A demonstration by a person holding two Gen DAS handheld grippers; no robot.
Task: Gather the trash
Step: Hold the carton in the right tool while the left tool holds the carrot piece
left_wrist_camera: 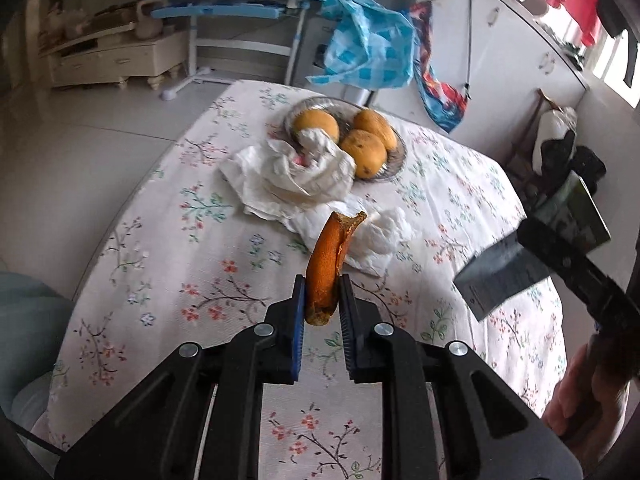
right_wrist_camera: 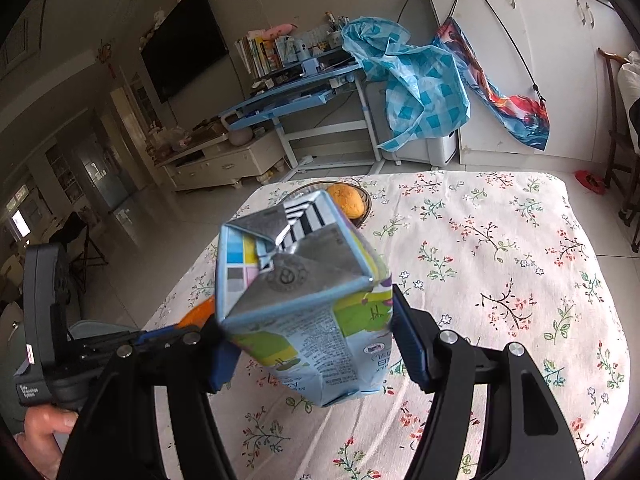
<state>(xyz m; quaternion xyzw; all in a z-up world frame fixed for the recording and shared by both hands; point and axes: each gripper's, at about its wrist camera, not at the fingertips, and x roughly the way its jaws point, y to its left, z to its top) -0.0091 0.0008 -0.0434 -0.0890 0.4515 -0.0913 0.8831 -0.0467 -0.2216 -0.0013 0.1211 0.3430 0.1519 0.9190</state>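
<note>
A curved piece of orange peel (left_wrist_camera: 332, 264) hangs above the floral tablecloth (left_wrist_camera: 192, 280), and my left gripper (left_wrist_camera: 322, 285) is shut on its lower end. Crumpled white tissues (left_wrist_camera: 288, 178) lie beyond it, a smaller wad (left_wrist_camera: 380, 236) just behind the peel. In the right wrist view my right gripper (right_wrist_camera: 308, 308) is shut on a light blue drink carton (right_wrist_camera: 296, 292), held tilted above the cloth (right_wrist_camera: 500, 280). That carton (left_wrist_camera: 516, 268) also shows at the right edge of the left wrist view. The peel (right_wrist_camera: 199, 312) and my left gripper (right_wrist_camera: 172, 332) appear to the carton's left.
A metal plate (left_wrist_camera: 394, 160) with three yellow-orange fruits (left_wrist_camera: 366, 152) stands at the table's far side, touching the tissues. A blue checked bag (right_wrist_camera: 420, 92) hangs over a desk behind. White cabinets (right_wrist_camera: 540, 60) and a wooden chair (right_wrist_camera: 616, 128) stand at the right. A person's hands (left_wrist_camera: 588, 392) hold the grippers.
</note>
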